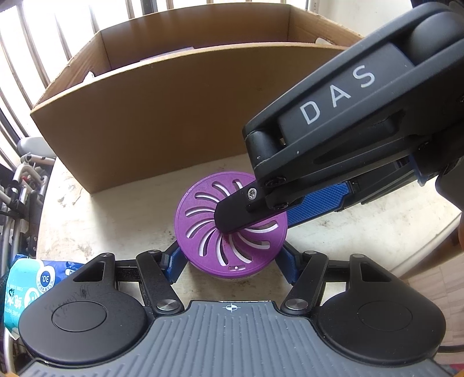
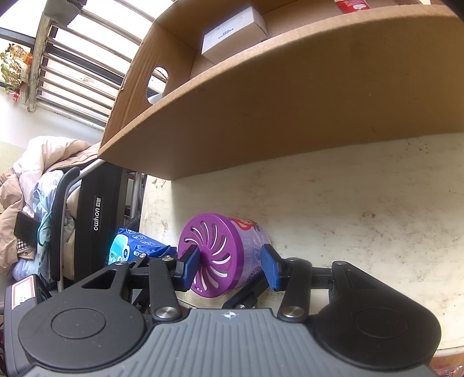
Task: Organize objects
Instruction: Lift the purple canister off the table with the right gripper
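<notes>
A round purple air-freshener can (image 1: 220,232) with a slotted swirl lid stands on the pale table (image 1: 121,214) in front of a large open cardboard box (image 1: 162,116). My left gripper (image 1: 230,265) has its blue pads against both sides of the can. My right gripper (image 1: 261,208) comes in from the upper right, one finger over the lid. In the right wrist view the can (image 2: 223,255) sits between that gripper's (image 2: 229,268) blue pads (image 2: 268,271), lid and base, with small gaps visible.
The cardboard box (image 2: 290,101) holds a white carton (image 2: 232,32) and a red packet (image 2: 351,4). A blue wet-wipes pack (image 1: 29,284) lies at the table's left edge; it also shows in the right wrist view (image 2: 130,246). Chairs and clothes stand beyond the left edge.
</notes>
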`<state>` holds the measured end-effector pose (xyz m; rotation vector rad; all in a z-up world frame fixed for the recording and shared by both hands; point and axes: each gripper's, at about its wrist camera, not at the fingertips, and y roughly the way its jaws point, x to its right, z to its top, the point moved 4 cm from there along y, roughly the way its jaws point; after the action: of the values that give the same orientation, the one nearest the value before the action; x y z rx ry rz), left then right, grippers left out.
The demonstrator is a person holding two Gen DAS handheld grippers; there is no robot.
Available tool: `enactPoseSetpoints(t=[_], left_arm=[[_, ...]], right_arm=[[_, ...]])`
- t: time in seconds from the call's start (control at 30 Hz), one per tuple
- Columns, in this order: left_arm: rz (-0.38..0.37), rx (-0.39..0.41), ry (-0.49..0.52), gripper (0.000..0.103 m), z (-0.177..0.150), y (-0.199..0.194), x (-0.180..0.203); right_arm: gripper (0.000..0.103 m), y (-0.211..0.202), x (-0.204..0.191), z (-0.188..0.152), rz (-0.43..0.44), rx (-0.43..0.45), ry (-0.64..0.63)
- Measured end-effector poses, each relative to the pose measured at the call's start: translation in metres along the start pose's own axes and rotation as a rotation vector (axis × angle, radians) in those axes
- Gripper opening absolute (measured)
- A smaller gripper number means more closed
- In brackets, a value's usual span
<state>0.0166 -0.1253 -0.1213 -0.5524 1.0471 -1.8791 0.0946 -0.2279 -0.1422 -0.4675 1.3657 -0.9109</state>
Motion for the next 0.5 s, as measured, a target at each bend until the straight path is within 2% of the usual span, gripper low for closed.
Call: enactPoseSetpoints(t=[0.5], left_arm=[[0.009, 0.021, -0.019, 0.064, 0.009, -0.011, 0.000]], right_arm=[[0.051, -0.005, -0.011, 0.002, 0.003, 0.009, -0.021]])
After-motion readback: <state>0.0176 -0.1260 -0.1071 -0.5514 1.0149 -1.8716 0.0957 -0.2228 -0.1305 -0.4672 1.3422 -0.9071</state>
